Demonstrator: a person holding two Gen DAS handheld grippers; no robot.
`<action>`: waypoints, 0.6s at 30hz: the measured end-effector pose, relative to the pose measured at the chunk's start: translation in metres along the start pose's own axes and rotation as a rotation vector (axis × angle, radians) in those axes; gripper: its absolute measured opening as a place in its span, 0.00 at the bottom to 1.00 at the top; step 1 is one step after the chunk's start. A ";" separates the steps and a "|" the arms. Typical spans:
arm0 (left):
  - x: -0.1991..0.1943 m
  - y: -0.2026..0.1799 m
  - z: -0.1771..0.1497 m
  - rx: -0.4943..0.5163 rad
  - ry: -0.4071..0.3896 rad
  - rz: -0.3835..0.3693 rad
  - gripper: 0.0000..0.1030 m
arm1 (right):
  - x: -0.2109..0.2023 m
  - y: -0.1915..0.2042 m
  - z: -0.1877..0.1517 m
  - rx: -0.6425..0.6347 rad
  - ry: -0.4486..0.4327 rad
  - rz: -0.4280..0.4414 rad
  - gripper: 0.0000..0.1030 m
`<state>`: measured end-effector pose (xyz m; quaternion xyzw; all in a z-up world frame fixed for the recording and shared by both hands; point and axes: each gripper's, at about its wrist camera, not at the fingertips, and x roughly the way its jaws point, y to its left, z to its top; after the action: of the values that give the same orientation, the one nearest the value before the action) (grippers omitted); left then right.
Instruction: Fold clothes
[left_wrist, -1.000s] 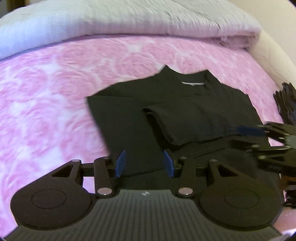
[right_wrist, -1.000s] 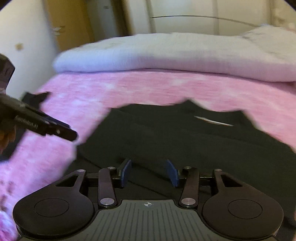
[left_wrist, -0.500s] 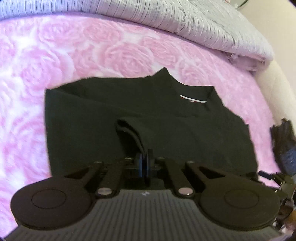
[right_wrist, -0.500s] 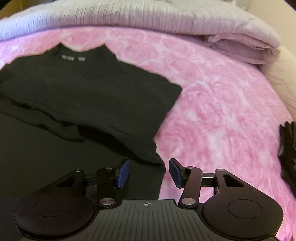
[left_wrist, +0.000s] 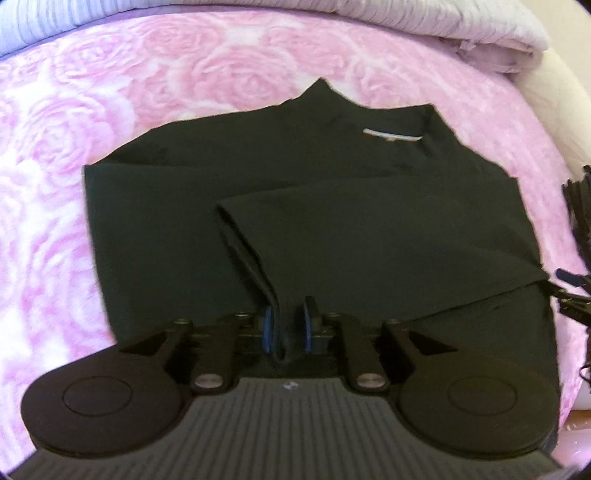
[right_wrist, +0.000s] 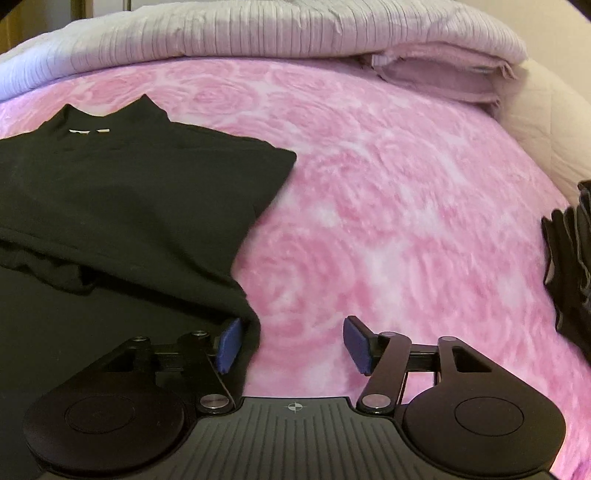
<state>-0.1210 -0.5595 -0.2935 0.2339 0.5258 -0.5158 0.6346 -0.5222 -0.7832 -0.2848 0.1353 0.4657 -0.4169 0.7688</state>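
Note:
A black shirt (left_wrist: 155, 206) lies flat on the pink rose-patterned bedspread (left_wrist: 48, 177), collar and white label away from me. One sleeve (left_wrist: 369, 240) is folded across its body. My left gripper (left_wrist: 288, 328) has the sleeve's cuff bunched between its blue pads, and its jaws are opening. In the right wrist view the shirt (right_wrist: 129, 192) fills the left side. My right gripper (right_wrist: 291, 343) hovers at the shirt's right edge. Its jaws are opening wide; the hem brushes the left pad (right_wrist: 229, 343), with bare bedspread in the gap.
A folded grey and lilac quilt (right_wrist: 258, 33) lies across the far end of the bed. A dark bundle (right_wrist: 569, 266) sits at the right edge. Pink bedspread (right_wrist: 406, 192) stretches right of the shirt. The right gripper's tip (left_wrist: 569, 291) shows at the left view's right edge.
The left gripper dropped onto the sleeve and closed on its cuff, then the pads parted a little. The right gripper swung from over the shirt to its right edge and opened wider.

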 end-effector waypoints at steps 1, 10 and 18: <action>-0.003 0.002 -0.002 -0.007 -0.001 0.006 0.17 | -0.003 0.002 0.001 -0.001 0.011 -0.007 0.57; -0.029 -0.002 0.006 -0.002 -0.111 -0.036 0.17 | -0.052 0.027 0.018 0.029 -0.108 0.091 0.57; 0.022 -0.010 0.014 0.124 -0.053 -0.055 0.17 | 0.019 0.054 0.053 0.069 0.000 0.361 0.57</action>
<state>-0.1261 -0.5843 -0.3060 0.2446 0.4822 -0.5704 0.6183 -0.4442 -0.7912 -0.2822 0.2430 0.4194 -0.2878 0.8260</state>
